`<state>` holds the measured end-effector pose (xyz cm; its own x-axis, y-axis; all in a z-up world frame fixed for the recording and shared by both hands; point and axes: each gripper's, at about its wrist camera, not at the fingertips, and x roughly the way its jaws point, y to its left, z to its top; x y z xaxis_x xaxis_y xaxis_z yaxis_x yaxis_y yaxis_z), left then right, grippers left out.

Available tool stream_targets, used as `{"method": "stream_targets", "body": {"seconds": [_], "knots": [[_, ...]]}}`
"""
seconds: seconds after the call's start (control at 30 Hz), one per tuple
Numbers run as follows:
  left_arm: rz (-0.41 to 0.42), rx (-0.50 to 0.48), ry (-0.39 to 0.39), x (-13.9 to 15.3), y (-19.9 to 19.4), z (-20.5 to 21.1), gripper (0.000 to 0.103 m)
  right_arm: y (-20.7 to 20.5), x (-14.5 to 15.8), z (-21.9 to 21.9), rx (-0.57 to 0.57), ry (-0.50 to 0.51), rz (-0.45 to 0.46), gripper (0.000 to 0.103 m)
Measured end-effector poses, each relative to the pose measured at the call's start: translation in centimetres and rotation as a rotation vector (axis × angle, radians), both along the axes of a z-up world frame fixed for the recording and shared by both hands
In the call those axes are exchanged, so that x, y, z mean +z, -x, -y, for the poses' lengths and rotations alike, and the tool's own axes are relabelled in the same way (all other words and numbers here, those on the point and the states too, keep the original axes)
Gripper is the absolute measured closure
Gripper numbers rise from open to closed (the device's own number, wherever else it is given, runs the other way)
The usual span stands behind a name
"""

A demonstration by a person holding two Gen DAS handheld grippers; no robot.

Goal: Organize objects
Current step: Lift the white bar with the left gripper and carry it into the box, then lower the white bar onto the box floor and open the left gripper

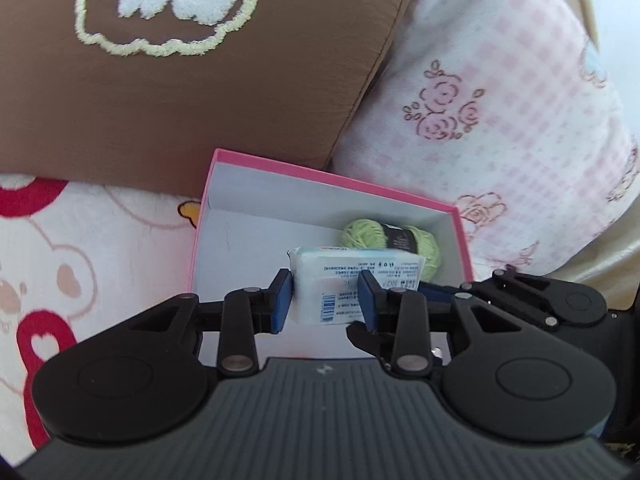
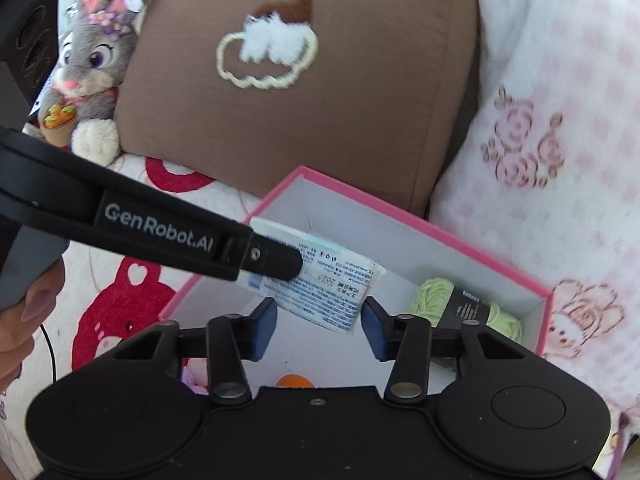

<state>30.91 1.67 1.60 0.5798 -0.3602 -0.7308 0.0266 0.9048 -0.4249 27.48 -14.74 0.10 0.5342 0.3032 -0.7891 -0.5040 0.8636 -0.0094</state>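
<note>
An open pink box (image 1: 320, 176) with a white inside rests on a bear-print blanket. A green yarn ball (image 1: 360, 232) with a black band lies in its far right corner. My left gripper (image 1: 325, 300) is shut on a white tissue pack (image 1: 356, 268) with a printed label and holds it above the box. In the right wrist view, the left gripper's black finger (image 2: 180, 236) crosses from the left and holds the tissue pack (image 2: 332, 288) over the box (image 2: 400, 216). My right gripper (image 2: 320, 328) is open just below the pack, its pads clear of it. The yarn ball (image 2: 434, 296) lies to its right.
A brown cushion (image 2: 320, 120) and a pink-checked pillow (image 2: 560, 160) stand right behind the box. A plush rabbit (image 2: 92, 60) and a black speaker (image 2: 28, 32) are at the far left. A hand (image 2: 16, 320) grips the left handle. Something orange (image 2: 294, 382) shows under my right gripper.
</note>
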Motion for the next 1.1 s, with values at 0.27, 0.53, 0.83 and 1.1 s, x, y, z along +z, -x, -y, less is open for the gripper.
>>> {"method": "stream_targets", "body": {"seconds": [0.27,0.53,0.83,1.1], "knots": [[-0.022,-0.027,-0.116,-3.8,-3.9,2.5,0.069,-4.2,-4.3,1.1,-0.08,-0.047,-0.093,0.057],[-0.072,0.005,-0.137,-6.6,-7.6,3.4,0.069,-7.8,-7.7,2.0,-0.137,-0.074,-0.186,0.057],[-0.127,0.0,-0.14,-8.9,-9.5,3.8,0.069,-9.3,-9.9,1.7,-0.125,-0.034,-0.228,0.058],[-0.129,-0.035,-0.192,-9.5,-10.4,4.7,0.069,-9.3,-10.6,0.6,-0.16,0.015,-0.237,0.058]]}}
